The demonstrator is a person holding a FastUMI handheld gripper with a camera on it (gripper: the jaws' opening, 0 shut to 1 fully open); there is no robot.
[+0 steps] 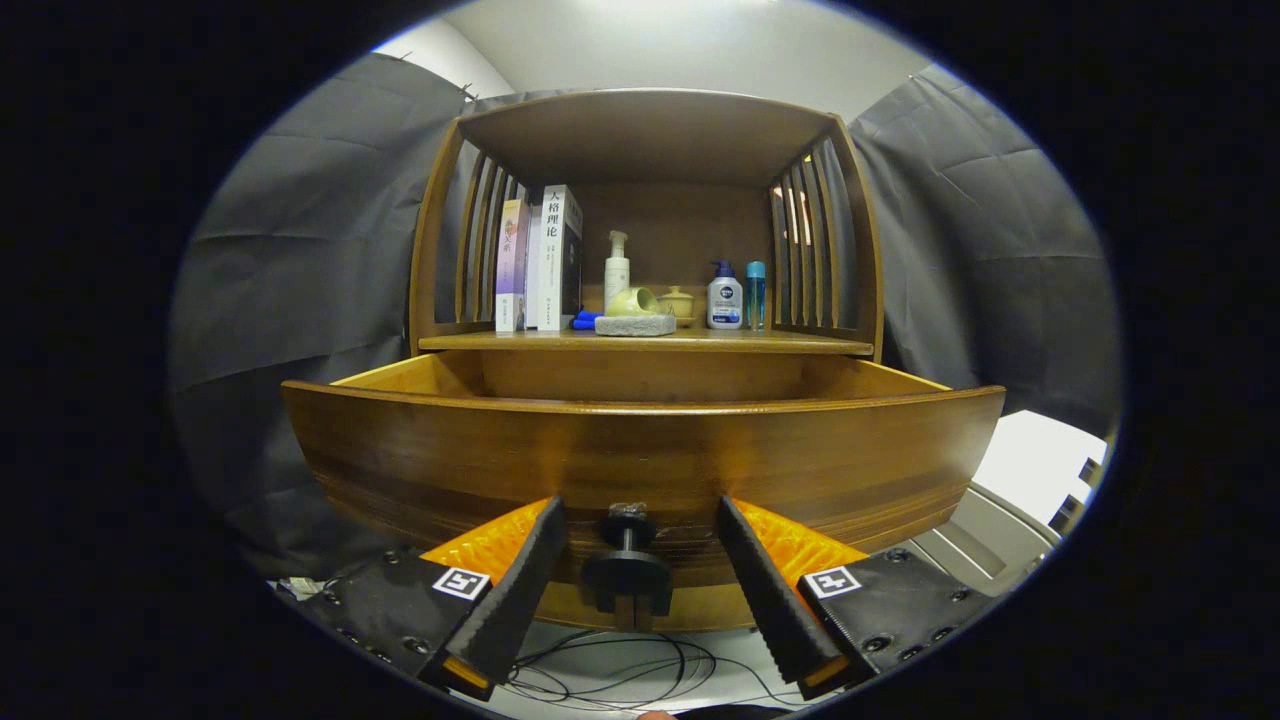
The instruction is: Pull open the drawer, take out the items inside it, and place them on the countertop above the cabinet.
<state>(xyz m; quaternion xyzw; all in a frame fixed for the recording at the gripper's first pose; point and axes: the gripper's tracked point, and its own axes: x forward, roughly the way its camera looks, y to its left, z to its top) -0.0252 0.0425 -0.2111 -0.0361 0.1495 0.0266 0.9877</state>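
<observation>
Drawer front point(640, 460) close ahead of open jaws.

Glossy brown wooden drawer point(640, 450) with black knob point(628, 572); white pump bottle point(617, 268); blue-capped bottle point(725, 297).

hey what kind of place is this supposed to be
Likely a staged home corner in a recording booth: a wooden cabinet with its drawer pulled open, books and toiletry bottles on the countertop. The open gripper flanks the drawer knob.

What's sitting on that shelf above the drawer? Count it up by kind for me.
Books: 3
Bottles: 3
Ceramic cups or pots: 2
Stone coaster: 1
Blue item: 1
Total: 10
The fingers stand open either side of the drawer knob.
</observation>
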